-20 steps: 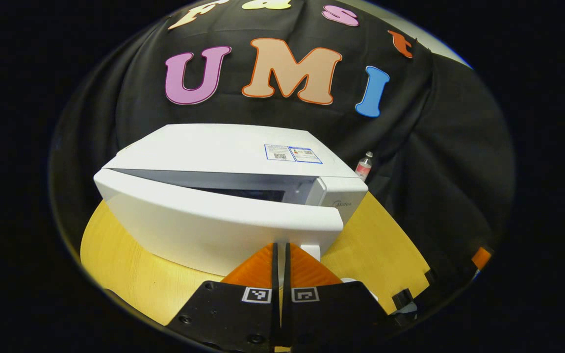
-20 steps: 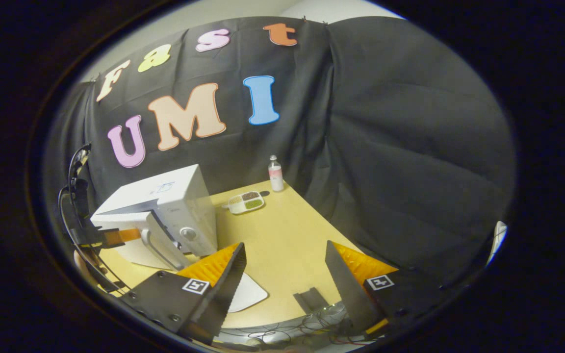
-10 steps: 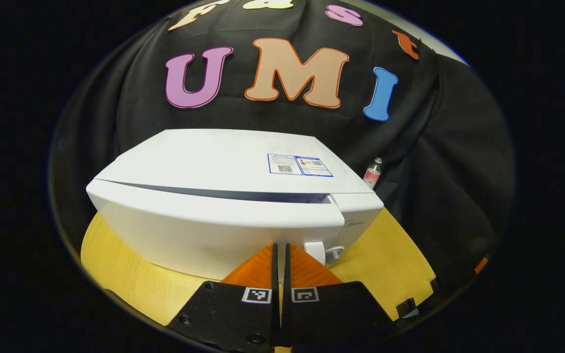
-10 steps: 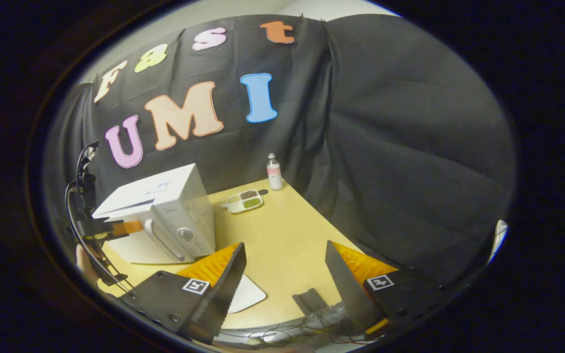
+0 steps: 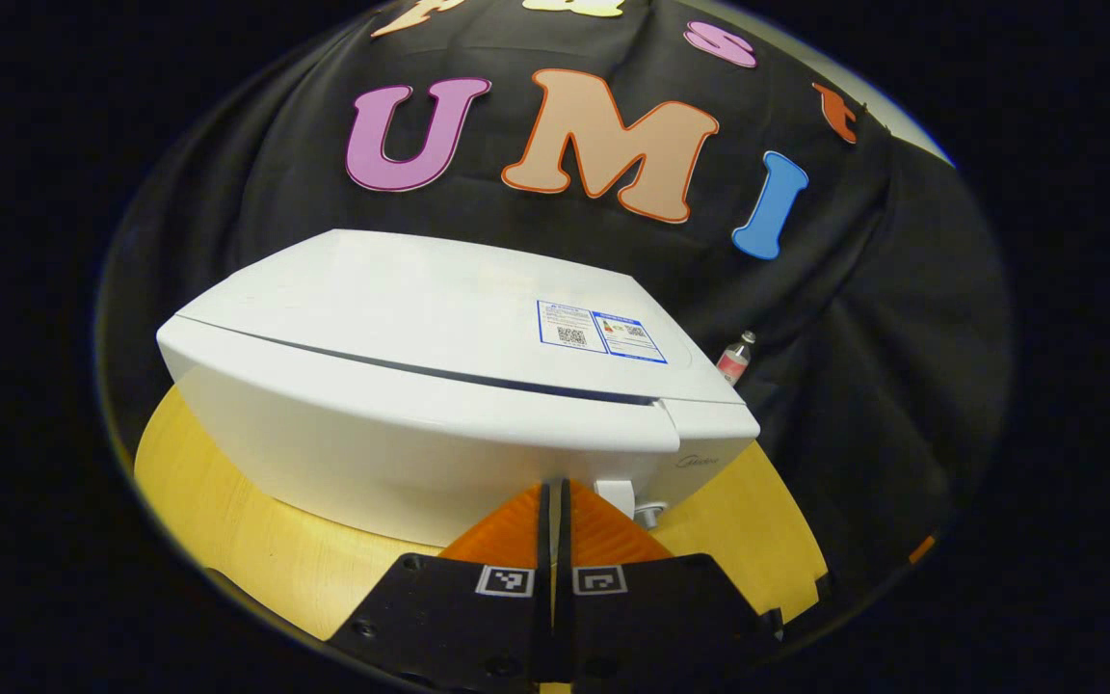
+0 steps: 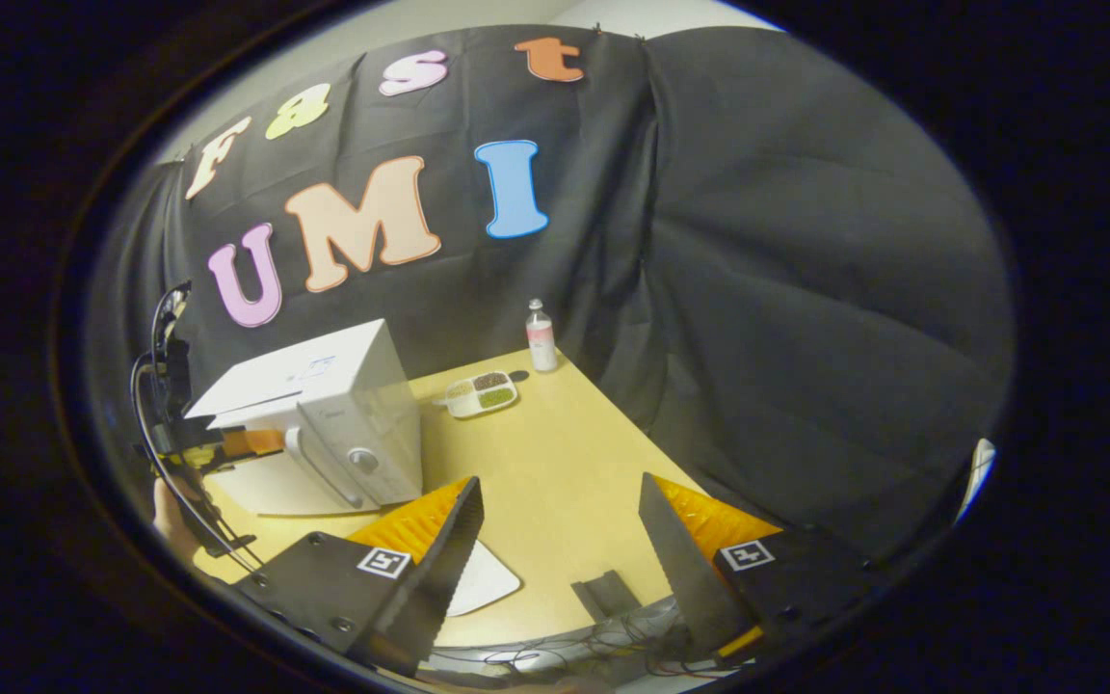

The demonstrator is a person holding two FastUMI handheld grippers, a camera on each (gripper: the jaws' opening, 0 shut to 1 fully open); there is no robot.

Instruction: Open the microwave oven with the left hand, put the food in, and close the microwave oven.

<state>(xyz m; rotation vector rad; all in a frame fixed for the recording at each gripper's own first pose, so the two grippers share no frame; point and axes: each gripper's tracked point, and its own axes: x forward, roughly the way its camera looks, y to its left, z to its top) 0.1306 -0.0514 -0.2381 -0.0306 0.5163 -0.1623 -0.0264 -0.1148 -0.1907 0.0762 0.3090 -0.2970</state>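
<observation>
The white microwave (image 5: 420,308) stands on the yellow table (image 5: 256,559), its door (image 5: 391,453) against the body with only a thin dark seam along the top. My left gripper (image 5: 555,488) is shut, its tips against the door front beside the handle (image 5: 618,493). In the right gripper view the microwave (image 6: 324,395) sits at the left with the left gripper (image 6: 249,441) at its door and a hand (image 6: 170,503) below. The food tray (image 6: 483,393) lies on the table behind the microwave's right side. My right gripper (image 6: 560,525) hangs open over the near table, holding nothing.
A small bottle (image 6: 541,337) stands at the table's back corner by the black cloth, also visible as the bottle (image 5: 734,358) right of the microwave. A white flat piece (image 6: 486,581), a dark bracket (image 6: 608,593) and cables (image 6: 555,655) lie near the front edge.
The microwave door has swung from partly open to shut against the body, with my left gripper pushing it in. The right gripper has barely moved.
</observation>
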